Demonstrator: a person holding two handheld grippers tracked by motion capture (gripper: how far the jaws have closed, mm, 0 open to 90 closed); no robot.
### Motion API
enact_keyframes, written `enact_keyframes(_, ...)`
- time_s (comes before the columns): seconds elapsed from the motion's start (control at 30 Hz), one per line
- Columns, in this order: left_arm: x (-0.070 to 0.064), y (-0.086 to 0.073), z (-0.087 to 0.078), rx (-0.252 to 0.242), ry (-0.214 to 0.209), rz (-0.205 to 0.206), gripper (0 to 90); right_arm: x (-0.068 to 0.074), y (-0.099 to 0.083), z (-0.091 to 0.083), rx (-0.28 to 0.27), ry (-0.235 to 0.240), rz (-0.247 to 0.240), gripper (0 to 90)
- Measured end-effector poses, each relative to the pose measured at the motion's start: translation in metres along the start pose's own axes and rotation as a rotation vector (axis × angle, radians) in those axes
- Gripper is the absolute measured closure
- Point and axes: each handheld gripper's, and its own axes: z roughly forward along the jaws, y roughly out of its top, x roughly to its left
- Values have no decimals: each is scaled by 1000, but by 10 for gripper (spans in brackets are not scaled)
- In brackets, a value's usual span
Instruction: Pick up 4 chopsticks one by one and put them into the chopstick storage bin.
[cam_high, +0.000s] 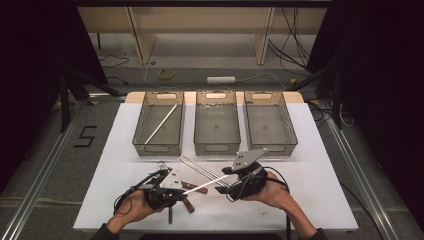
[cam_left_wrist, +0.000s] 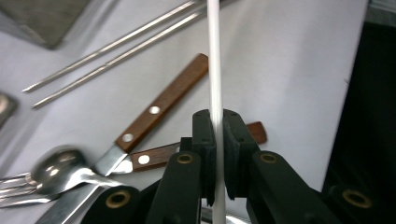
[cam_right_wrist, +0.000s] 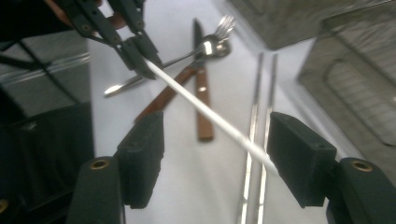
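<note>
The white stick (cam_high: 206, 184) hung above the table (cam_high: 320, 190), pinched at one end by the left gripper (cam_left_wrist: 215, 140), its jaws pressed tight on it. Its far tip lay between the spread jaws of the right gripper (cam_right_wrist: 215, 161). Knives (cam_left_wrist: 161, 105) and steel rods (cam_right_wrist: 256, 140) lay beneath.

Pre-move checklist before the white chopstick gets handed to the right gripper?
1. Left gripper clamped on white chopstick: ok.
2. Right gripper jaws apart: ok.
3. Chopstick's free end between the right jaws: ok, near one jaw, contact cannot tell.
4. Left bin already holds a white chopstick: ok.
5. Metal chopsticks and wood-handled knives lie below, apart from the stick: ok.
</note>
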Motion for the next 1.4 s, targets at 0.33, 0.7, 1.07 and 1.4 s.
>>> enact_keyframes(0.33, 15, -4, -14, -101, 116, -119, 845, -7, -18, -5, -58, -60, 82, 345)
enact_keyframes(0.7, 46, -10, -28, -176, 224, -279, 845, -6, -24, -3, -65, -127, 117, 325)
enact_keyframes(1.07, 91, -4, -35, -216, 300, -396, 846, -4, -32, -9, -66, -157, 141, 299)
enact_keyframes(1.4, 137, 13, -38, -221, 340, -461, 846, 0, -34, -10, -71, -151, 139, 300)
